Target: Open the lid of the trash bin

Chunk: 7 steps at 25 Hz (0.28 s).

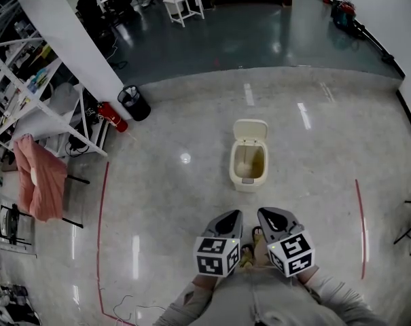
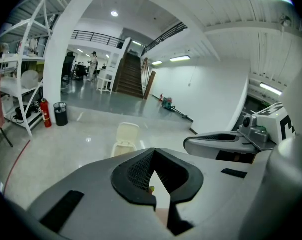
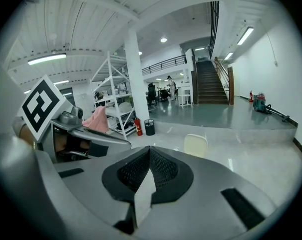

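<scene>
The trash bin (image 1: 248, 163) stands on the pale floor (image 1: 164, 202), straight ahead of the person and well apart from both claws. It sits between the two red lines (image 1: 100, 236) taped on the floor, nearer the far edge where the pale floor gives way to the darker one. Its lid (image 1: 251, 130) stands up at the back, and the head view looks down into the open body, so the lid appears to be raised already. The left gripper view shows the same: the lid (image 2: 128, 132) upright over the bin, far beyond the claw tips. In the right gripper view only the cream lid (image 3: 195, 145) shows past the claw.

The left claw (image 1: 232, 215) and the right claw (image 1: 267, 215) are held side by side close to the person's body, pointing toward the bin. Each is pressed together with nothing clamped: the left claw (image 2: 153, 152) meets at its tip in its own view, and so does the right claw (image 3: 150, 149).

As a judgement, the opening step looks done, or else the task is simply not under way at this distance. If the lid does need pushing further back, the next move calls for walking up to the bin, lowering one claw to the lid's front edge and tipping it rearward. The light bin might slide on the glossy floor.

Off toward the left edge of the floor are a black waste basket (image 1: 134, 103) and a red fire extinguisher (image 1: 113, 117).
</scene>
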Tool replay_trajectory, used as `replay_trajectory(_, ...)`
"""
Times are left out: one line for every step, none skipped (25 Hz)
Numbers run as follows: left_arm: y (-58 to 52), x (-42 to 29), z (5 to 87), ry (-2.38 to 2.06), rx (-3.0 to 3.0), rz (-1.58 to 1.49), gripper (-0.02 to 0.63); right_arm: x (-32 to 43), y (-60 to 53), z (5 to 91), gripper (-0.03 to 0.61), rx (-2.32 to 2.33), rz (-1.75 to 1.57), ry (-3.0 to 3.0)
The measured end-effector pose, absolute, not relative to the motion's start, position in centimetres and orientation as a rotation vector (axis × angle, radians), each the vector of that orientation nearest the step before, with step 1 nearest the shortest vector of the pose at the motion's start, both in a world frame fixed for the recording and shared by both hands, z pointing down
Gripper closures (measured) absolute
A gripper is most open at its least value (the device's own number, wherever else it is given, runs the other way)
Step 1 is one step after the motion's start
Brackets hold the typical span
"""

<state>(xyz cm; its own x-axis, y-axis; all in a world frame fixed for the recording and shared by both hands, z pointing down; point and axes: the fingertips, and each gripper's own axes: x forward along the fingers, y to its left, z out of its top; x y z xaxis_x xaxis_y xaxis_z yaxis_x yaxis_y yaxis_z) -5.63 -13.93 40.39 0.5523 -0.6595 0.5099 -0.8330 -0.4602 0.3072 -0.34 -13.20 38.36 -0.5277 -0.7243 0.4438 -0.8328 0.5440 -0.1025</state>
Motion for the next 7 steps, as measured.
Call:
replay_trajectory(-13.96, -5.76, 40.35, -1.201, 2.261, 0.433, 0.609, -0.45, -13.20, 38.30, 0.579, 1.279, 0.430, -2.436)
replay_trajectory(-13.98, -5.86, 40.33, -1.202, 2.260, 0.432, 0.609, -0.53, -13.20, 38.23, 0.580, 1.279, 0.426, -2.438)
replay_trajectory(-14.01, -5.92, 40.31, -1.203, 2.260, 0.431, 0.609, -0.57, -13.23, 38.18, 0.580, 1.280, 0.421, -2.440)
replay_trajectory(-14.07, -5.94, 40.30, -1.204, 2.261, 0.431, 0.609, -0.58, -13.30, 38.13, 0.579, 1.281, 0.417, -2.442)
replay_trajectory(-14.19, -5.94, 40.29, -1.204, 2.262, 0.432, 0.609, -0.57, -13.42, 38.09, 0.580, 1.283, 0.414, -2.444)
replay_trajectory(-14.33, -5.92, 40.26, -1.205, 2.264, 0.433, 0.609, -0.55, -13.55, 38.06, 0.578, 1.286, 0.412, -2.445)
replay_trajectory(-14.49, -5.90, 40.23, -1.205, 2.265, 0.434, 0.609, -0.54, -13.68, 38.02, 0.579, 1.288, 0.411, -2.446)
